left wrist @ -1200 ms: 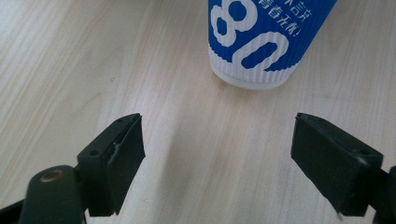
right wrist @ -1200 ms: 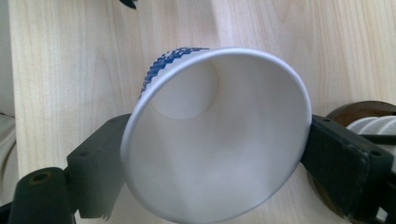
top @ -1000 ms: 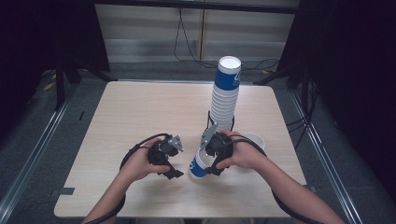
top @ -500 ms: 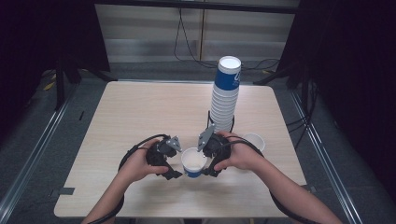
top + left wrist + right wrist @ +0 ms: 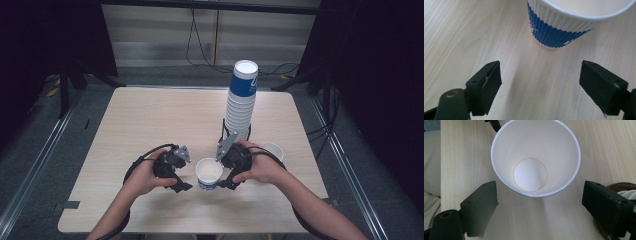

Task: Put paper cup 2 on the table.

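A blue-and-white ribbed paper cup [image 5: 209,174] stands upright and empty on the wooden table [image 5: 150,120], between my two grippers. The left gripper [image 5: 186,172] is just left of it, jaws spread. In the left gripper view the cup [image 5: 564,27] stands ahead of the left gripper [image 5: 541,67], beyond its tips, with only table between the pads. My right gripper [image 5: 222,170] sits at the cup's right side. In the right gripper view I look down into the cup [image 5: 534,157], and the right gripper [image 5: 540,187] has its jaws wide and clear of the cup wall.
A tall stack of the same cups [image 5: 241,100] rises in a black wire holder behind the right hand. A single white cup [image 5: 272,150] stands at that hand's right. The table's near edge [image 5: 200,232] runs close below both forearms.
A second ago the cup lay tilted at the right gripper with its blue side showing. It now stands upright on the table between the grippers, which have hardly moved.
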`<state>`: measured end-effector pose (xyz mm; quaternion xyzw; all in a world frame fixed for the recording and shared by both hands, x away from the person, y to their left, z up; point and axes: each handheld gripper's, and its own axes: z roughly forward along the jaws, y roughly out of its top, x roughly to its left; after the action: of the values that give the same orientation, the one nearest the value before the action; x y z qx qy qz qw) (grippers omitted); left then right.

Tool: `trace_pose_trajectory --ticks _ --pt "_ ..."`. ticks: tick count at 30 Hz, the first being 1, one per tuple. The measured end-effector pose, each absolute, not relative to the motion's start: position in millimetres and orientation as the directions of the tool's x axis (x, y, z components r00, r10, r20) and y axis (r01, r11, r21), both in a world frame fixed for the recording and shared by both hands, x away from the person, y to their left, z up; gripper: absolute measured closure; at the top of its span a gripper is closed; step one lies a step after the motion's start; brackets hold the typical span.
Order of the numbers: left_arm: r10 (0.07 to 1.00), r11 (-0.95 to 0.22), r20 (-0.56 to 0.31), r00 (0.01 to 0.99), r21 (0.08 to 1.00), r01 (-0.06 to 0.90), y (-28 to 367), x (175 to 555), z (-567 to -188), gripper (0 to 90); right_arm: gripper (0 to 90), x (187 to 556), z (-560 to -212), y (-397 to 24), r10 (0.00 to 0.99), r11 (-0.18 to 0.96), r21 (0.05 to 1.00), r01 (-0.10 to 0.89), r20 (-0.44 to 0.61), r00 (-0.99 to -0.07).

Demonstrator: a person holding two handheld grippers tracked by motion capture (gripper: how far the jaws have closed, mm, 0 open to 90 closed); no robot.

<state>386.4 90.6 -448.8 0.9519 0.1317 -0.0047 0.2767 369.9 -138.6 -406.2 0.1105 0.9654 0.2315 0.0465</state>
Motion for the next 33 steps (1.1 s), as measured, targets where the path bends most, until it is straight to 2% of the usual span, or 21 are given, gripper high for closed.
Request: trace_pose_trajectory --ticks 23,33 --pt "0.261 -0.801 -0.092 0.961 0.535 0.269 97.0 383.8 -451.3 17.6 12.5 357.1 -410.8 -171.6 0.322 0.794 0.54 0.281 0.019 -0.947" --pt "0.269 -0.8 -0.099 0.958 0.531 0.28 98.7 382.1 -454.5 17.6 12.5 347.6 -410.9 -181.2 0.331 0.774 0.564 0.287 0.026 -0.943"
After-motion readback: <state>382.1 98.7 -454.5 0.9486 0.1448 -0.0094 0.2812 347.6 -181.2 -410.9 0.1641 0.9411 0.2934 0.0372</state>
